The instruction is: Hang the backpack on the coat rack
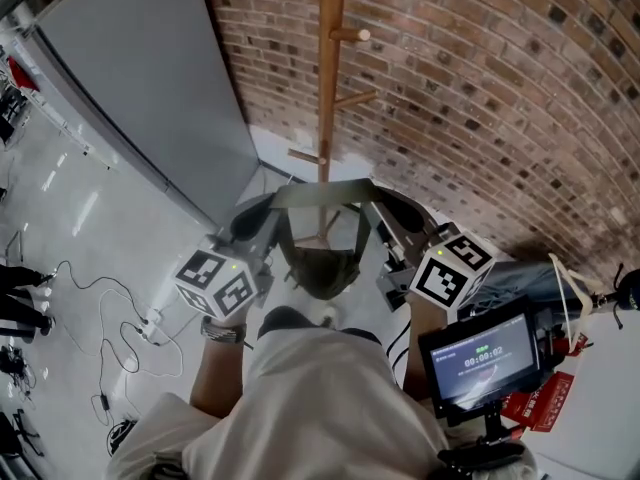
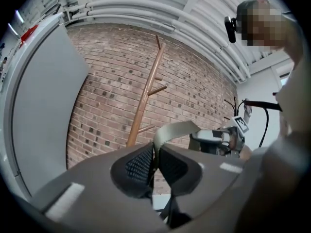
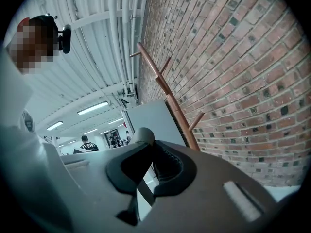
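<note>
left tool [image 2: 154,161]: clamped on the left end of the strap [image 1: 322,194]
right tool [image 3: 149,160]: clamped on its right end, to spread it wide for a peg [image 1: 350,35]
backpack [image 1: 322,268]: hangs under the strap, near side of the coat rack [image 1: 327,78], not hung yet

The backpack [image 1: 320,268] is olive, the coat rack [image 1: 326,88] brown, the wall [image 1: 480,98] red-brick.

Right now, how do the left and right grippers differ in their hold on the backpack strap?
Seen along the jaws, the left gripper has a long arc of strap leaving it; the right gripper has only a short hump. In the head view the left gripper is left of the rack, the right gripper right of it. Both are shut on the strap, with the backpack hanging between them.
</note>
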Demonstrator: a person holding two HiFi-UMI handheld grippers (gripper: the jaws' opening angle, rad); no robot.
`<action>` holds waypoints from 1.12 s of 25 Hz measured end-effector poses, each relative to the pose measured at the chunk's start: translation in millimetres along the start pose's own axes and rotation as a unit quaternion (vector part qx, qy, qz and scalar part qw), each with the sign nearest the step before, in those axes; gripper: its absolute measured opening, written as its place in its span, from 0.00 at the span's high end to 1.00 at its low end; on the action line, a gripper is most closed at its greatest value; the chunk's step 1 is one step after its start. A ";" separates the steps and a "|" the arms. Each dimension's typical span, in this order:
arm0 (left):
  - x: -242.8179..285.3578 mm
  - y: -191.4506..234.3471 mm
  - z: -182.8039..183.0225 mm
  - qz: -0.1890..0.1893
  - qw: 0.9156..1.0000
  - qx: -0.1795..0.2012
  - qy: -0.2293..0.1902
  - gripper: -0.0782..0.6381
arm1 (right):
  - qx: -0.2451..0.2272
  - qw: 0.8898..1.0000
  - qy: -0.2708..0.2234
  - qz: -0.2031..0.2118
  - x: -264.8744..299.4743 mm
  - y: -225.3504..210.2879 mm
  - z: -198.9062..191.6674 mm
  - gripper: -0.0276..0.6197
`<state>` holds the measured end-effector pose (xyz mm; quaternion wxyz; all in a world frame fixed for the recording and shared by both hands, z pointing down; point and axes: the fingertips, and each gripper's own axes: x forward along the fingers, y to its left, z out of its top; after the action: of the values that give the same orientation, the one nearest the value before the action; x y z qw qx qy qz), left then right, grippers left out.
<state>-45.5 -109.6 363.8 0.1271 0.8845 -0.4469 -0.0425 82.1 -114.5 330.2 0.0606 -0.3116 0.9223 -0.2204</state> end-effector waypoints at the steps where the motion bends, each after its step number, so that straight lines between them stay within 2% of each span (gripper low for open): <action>1: 3.6 2.7 -1.9 0.000 1.000 -0.003 0.004 0.86 | 0.004 1.000 0.002 -0.002 2.4 -4.4 -1.2 0.94; 15: 50.6 39.7 -29.0 -0.033 0.997 -0.015 0.062 0.86 | 0.060 0.997 0.019 -0.032 35.4 -58.1 -16.8 0.94; 28: 82.2 74.7 -58.9 -0.036 0.993 -0.039 0.101 0.88 | 0.122 0.991 0.047 -0.035 65.7 -95.1 -42.7 0.94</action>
<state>-43.5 -207.0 443.4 0.2041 0.8940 -0.3980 0.0257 71.1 -205.6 412.4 0.0465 -0.3234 0.8789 -0.3474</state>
